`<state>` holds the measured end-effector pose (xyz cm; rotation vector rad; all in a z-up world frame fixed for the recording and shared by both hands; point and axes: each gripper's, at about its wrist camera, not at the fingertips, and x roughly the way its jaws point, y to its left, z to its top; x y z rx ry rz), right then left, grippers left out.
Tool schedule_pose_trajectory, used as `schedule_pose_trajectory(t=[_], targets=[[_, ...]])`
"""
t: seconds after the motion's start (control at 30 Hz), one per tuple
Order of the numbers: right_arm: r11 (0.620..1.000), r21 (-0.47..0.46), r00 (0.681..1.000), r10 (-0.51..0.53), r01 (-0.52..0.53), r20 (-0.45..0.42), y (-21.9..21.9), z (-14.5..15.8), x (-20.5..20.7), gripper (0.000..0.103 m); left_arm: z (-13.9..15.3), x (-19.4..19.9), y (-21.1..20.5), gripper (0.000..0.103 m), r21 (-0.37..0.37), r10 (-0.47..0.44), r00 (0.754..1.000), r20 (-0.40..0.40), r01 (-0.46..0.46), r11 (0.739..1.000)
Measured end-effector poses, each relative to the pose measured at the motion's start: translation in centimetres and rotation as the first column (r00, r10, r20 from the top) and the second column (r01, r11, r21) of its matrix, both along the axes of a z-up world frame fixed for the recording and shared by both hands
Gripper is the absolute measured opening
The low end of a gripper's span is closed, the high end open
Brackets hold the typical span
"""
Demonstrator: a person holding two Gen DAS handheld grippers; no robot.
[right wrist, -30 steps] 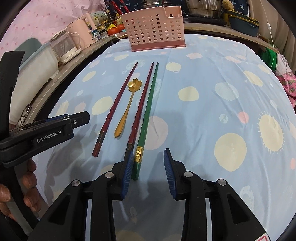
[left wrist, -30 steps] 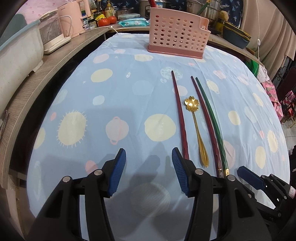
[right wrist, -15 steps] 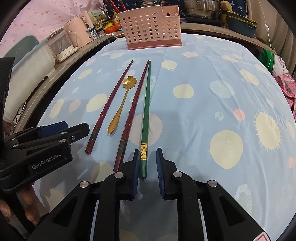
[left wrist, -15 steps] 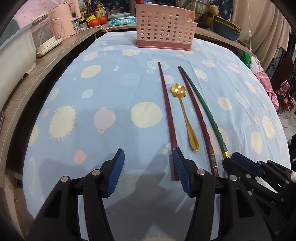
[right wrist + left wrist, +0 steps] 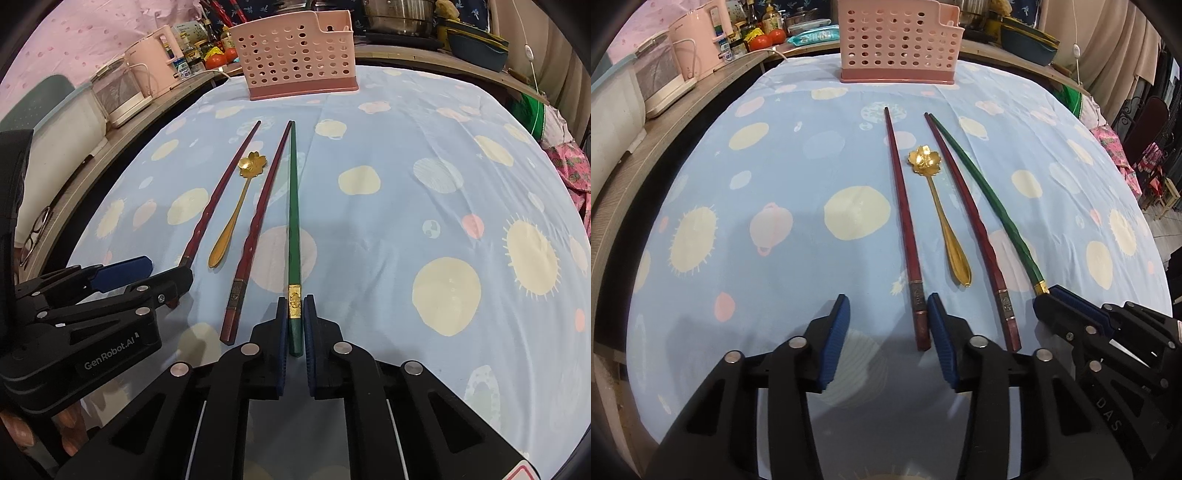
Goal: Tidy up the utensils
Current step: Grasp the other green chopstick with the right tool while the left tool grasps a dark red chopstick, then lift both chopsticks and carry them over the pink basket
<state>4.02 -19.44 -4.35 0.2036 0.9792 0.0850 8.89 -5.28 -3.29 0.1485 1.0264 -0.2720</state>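
A blue tablecloth (image 5: 775, 177) printed with suns and pale spots covers the table, with a pink electric kettle (image 5: 698, 40) on the wooden ledge at far left and a pink perforated utensil basket (image 5: 899, 40) standing at the far edge. The left gripper (image 5: 886, 314) is spread wide, low over the cloth; the butt of the left dark red chopstick (image 5: 903, 221) lies just inside its right finger. Next come the gold flower-bowled spoon (image 5: 938, 206) and the second dark red chopstick (image 5: 967, 225), lying free side by side. The right gripper (image 5: 294, 321) is pressed against the green chopstick (image 5: 294, 206) at its gold-banded butt end, the shaft pointing toward the basket.
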Motion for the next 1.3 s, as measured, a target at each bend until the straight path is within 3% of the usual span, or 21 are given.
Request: schedule_pose_trajectory(t=[0.17,0.27,0.73,1.3], targets=[[1.0,-0.001,1.0,0.0,0.0,0.0,0.0,0.0,0.0,0.008,0.0,-0.1,0.0,0.021,-0.009,-0.008,1.0,-0.001,0.008,1.0],[1.0,0.0,1.0,0.001,-0.001,0.0,0.0,0.0,0.0,0.008,0.1,0.0,0.2,0.007,-0.031,-0.009,1.0,-0.011,0.009,0.999],[1.0,0.013,0.999,-0.007,0.007,0.035,0.0,1.4,-0.5,0.007,1.7,0.1,1.3,0.007,-0.079,0.027,1.0,0.006,-0.026,0.997],[0.99,0.112,0.969,-0.105,0.081,0.223,-3.6,9.8,0.7,0.007,9.4,1.7,2.3,0.007,-0.168,0.064,0.986,0.151,-0.039,0.985]])
